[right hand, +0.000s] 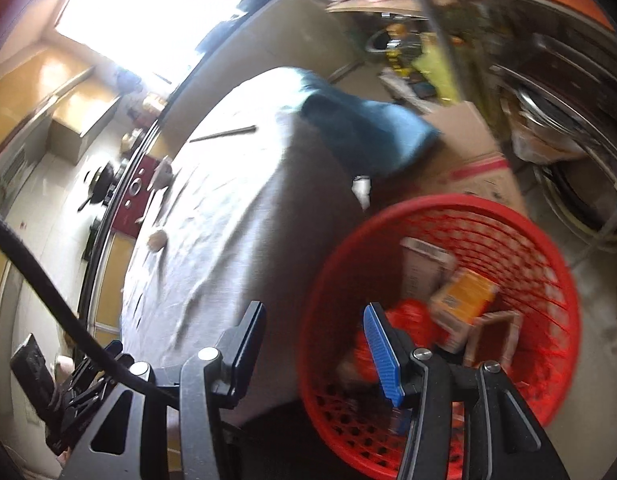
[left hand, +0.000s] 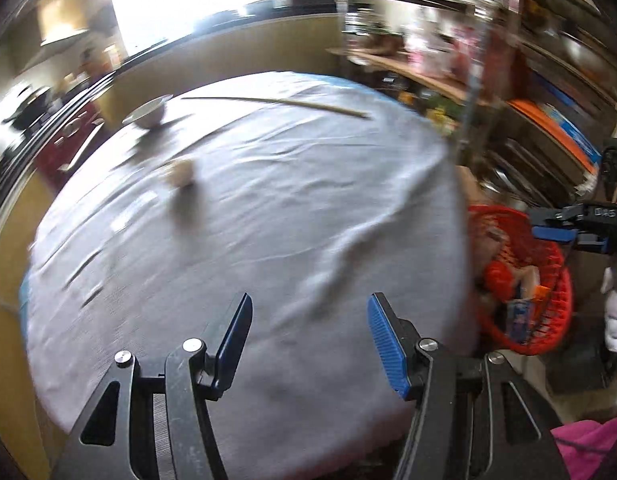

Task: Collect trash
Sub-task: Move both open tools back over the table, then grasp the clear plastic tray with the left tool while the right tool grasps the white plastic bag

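Our left gripper (left hand: 310, 344) hangs released over the white-clothed round table (left hand: 268, 216); a blurred brown crumpled lump (left hand: 183, 173) sits far ahead of its jaws, long axis unreadable. Our right gripper (right hand: 314, 350), jaws parted and empty, hovers by the red plastic mesh basket (right hand: 548, 280); an orange carton (right hand: 464, 300) lies tilted inside, print illegible.

Right gripper (right hand: 314, 342), jaws parted with nothing between them, hangs above the rim of a red plastic mesh basket (right hand: 548, 300) holding an orange carton (right hand: 466, 294), beside the white-clothed round table (right hand: 228, 208).
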A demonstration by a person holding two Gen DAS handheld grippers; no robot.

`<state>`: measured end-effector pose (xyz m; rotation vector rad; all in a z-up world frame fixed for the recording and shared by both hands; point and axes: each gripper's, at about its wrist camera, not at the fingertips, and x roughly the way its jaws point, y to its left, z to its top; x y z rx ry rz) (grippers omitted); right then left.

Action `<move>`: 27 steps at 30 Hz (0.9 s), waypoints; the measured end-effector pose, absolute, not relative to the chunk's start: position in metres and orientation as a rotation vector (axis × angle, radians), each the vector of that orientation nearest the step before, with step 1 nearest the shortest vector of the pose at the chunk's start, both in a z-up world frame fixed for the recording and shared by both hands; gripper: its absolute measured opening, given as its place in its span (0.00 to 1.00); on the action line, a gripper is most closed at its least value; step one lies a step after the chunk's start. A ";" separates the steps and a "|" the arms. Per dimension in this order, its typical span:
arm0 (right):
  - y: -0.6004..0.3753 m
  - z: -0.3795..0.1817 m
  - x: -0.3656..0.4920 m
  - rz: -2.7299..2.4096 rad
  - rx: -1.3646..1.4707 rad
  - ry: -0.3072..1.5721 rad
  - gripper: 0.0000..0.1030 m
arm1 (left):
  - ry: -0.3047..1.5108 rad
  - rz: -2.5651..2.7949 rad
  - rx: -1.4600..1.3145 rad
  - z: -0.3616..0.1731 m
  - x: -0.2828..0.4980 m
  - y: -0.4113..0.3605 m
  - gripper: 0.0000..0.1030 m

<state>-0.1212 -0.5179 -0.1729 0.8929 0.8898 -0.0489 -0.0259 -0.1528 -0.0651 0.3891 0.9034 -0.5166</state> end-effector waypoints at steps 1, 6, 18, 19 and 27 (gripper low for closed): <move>-0.511 -0.169 -0.112 -0.024 0.879 0.893 0.53 | 0.904 -0.487 0.377 -0.065 -0.021 -0.141 0.59; -0.470 -0.147 -0.065 0.094 0.796 0.910 0.53 | 0.898 -0.349 0.309 -0.062 0.001 -0.084 0.59; -0.340 -0.097 0.064 0.342 0.589 0.944 0.53 | 0.891 -0.176 0.150 -0.065 0.039 0.011 0.60; -0.331 -0.098 0.073 0.354 0.584 0.946 0.53 | 0.898 -0.166 0.141 -0.068 0.041 0.017 0.60; -0.282 -0.113 0.175 0.386 0.647 0.989 0.53 | 0.905 -0.113 0.112 -0.069 0.072 0.057 0.60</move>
